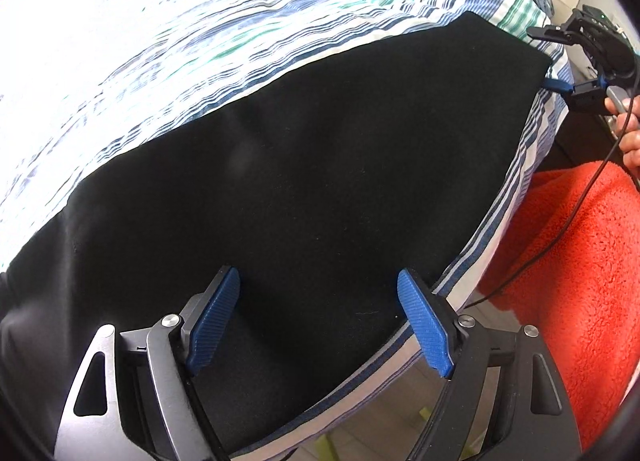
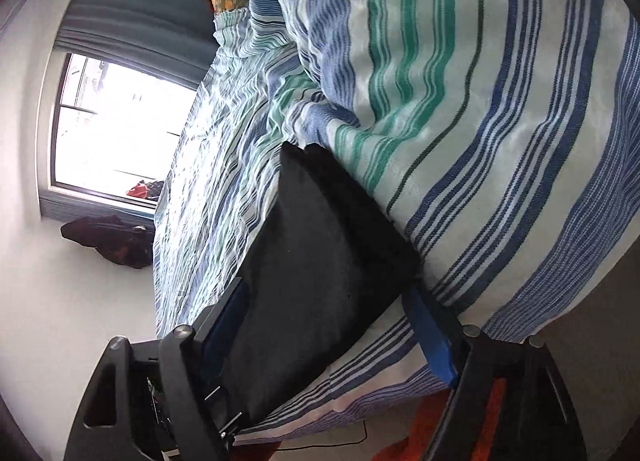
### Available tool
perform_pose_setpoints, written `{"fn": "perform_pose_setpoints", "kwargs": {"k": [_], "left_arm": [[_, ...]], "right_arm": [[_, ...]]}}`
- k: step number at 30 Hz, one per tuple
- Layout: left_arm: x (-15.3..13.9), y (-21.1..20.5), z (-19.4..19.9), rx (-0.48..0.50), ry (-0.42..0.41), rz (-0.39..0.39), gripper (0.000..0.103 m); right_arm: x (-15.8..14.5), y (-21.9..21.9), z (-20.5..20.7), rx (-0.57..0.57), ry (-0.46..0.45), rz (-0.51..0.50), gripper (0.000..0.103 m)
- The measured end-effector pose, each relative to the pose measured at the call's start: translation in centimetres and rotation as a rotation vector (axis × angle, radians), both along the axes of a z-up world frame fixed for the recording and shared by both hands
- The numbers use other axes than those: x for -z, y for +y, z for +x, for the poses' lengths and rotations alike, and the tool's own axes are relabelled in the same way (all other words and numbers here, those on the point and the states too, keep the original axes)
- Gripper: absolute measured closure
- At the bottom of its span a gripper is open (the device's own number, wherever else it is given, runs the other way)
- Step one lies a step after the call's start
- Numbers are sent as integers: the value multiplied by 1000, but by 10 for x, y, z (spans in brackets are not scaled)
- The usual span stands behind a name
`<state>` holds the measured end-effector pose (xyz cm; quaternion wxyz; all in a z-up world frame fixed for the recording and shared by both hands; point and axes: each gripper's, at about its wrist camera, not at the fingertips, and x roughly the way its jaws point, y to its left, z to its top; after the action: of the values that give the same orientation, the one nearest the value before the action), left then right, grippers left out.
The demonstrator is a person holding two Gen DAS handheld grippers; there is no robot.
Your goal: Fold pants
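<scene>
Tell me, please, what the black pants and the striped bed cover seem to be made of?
Black pants: likely a soft matte knit or fleece; it reflects no light and shows few creases. Striped bed cover: probably woven cotton; a ribbed weave shows in the blue stripes.

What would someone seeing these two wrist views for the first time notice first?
The black pants stand out at once, spread flat near the edge of the blue, green and white striped bedspread. The left gripper hangs open over their near end, while the right gripper straddles the far end, its jaws not yet pressing on the cloth. A bright orange fleece glows beside the bed.
</scene>
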<state>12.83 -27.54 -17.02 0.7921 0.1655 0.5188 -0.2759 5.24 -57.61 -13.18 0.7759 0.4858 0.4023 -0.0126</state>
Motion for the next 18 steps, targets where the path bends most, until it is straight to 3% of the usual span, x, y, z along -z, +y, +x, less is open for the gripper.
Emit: {"fn": "perform_pose_setpoints", "kwargs": {"k": [5,8,9,10,11,15,18], "left_arm": [[2,0,-1,-4,-2,-3,19],[2,0,-1,-3,-3,-6,19],[2,1,-1,-3,-3,-7,19],[2,1,-1,-4,-2,-9,19],[3,1,-1,-6,-3,-8,19],[4,1,-3,-13,-10,-16,18],[6,0,-5,-14,-14,-14,17]], "right_arm": [[10,-1,7,9,95,-58,34],[17,-1,11,1,71,-31,35],[14,-1,10,-5,56,-43,42],[11,1,10,-16,38,-57,79],[8,3,10,-23,27,-72,93],[2,10,13,-61,49,-153,93],[11,11,21,-76,110,-164,84]]}}
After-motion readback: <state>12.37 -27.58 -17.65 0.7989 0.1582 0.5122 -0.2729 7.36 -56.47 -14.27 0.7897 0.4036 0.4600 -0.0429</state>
